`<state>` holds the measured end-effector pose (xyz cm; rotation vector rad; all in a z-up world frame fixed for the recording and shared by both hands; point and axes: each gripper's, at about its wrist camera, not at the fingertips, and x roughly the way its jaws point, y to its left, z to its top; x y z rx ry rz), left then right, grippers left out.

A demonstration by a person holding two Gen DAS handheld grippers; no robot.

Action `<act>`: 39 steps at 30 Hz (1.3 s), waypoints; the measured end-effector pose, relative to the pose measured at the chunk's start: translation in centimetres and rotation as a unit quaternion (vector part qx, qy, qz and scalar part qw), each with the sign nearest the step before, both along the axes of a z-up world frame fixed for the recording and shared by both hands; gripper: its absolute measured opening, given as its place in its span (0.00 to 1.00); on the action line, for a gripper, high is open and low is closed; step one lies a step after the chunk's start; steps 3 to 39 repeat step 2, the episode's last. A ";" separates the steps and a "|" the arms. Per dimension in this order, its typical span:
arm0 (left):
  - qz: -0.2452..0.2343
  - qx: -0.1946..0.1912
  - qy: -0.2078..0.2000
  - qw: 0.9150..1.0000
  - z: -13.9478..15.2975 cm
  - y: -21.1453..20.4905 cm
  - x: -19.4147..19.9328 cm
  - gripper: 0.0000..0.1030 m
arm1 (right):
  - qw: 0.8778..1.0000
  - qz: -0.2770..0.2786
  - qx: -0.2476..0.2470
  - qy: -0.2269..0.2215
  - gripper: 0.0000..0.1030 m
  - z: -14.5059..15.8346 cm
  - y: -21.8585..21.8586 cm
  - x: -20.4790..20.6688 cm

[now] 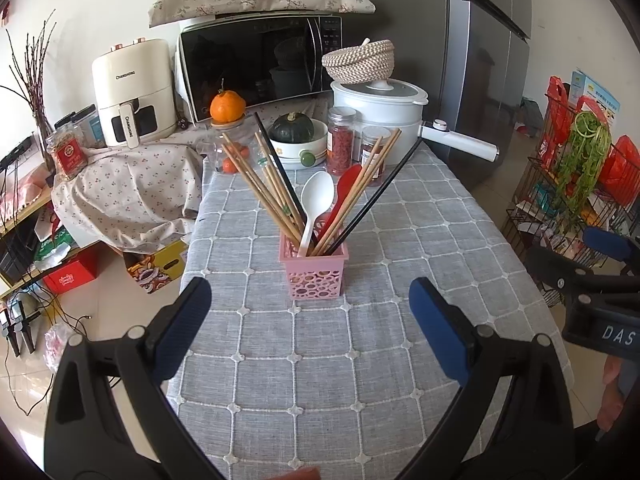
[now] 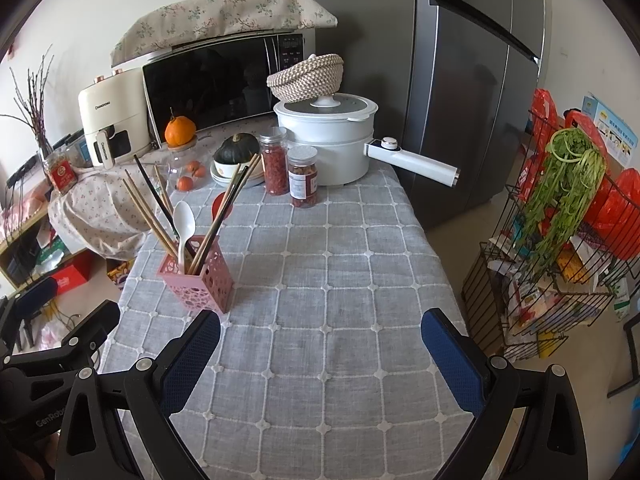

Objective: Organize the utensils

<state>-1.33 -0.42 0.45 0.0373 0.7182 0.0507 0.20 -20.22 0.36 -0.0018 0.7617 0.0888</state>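
Note:
A pink perforated utensil holder (image 1: 314, 270) (image 2: 199, 280) stands upright on the grey checked tablecloth (image 1: 360, 360). It holds several wooden chopsticks (image 1: 260, 188), black chopsticks (image 1: 380, 196), a white spoon (image 1: 316, 204) (image 2: 183, 224) and a red spoon (image 1: 346, 188). My left gripper (image 1: 310, 316) hangs open just in front of the holder, nothing between its fingers. My right gripper (image 2: 320, 346) is open too, over bare cloth to the right of the holder. The right gripper's body shows at the left wrist view's right edge.
Behind the holder stand two spice jars (image 1: 340, 140), a white pot with a long handle (image 1: 384, 116), a squash in a bowl (image 1: 292, 132), a microwave (image 1: 260, 64) and an air fryer (image 1: 132, 92). A wire rack with greens (image 2: 560, 240) stands right of the table.

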 end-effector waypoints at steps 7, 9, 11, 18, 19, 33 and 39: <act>-0.003 -0.003 0.002 1.000 0.0 0.0 0.0 0.96 | 1.000 0.000 0.000 0.001 0.99 -0.1 0.0 0.0; -0.003 -0.003 0.002 1.000 0.0 0.0 0.0 0.96 | 1.000 0.000 0.000 0.001 0.99 -0.1 0.0 0.0; -0.003 -0.003 0.002 1.000 0.0 0.0 0.0 0.96 | 1.000 0.000 0.000 0.001 0.99 -0.1 0.0 0.0; -0.003 -0.003 0.002 1.000 0.0 0.0 0.0 0.96 | 1.000 0.000 0.000 0.001 0.99 -0.1 0.0 0.0; -0.003 -0.003 0.002 1.000 0.0 0.0 0.0 0.96 | 1.000 0.000 0.000 0.001 0.99 -0.1 0.0 0.0; -0.003 -0.003 0.002 1.000 0.0 0.0 0.0 0.96 | 1.000 0.000 0.000 0.001 0.99 -0.1 0.0 0.0; -0.003 -0.003 0.002 1.000 0.0 0.0 0.0 0.96 | 1.000 0.000 0.000 0.001 0.99 -0.1 0.0 0.0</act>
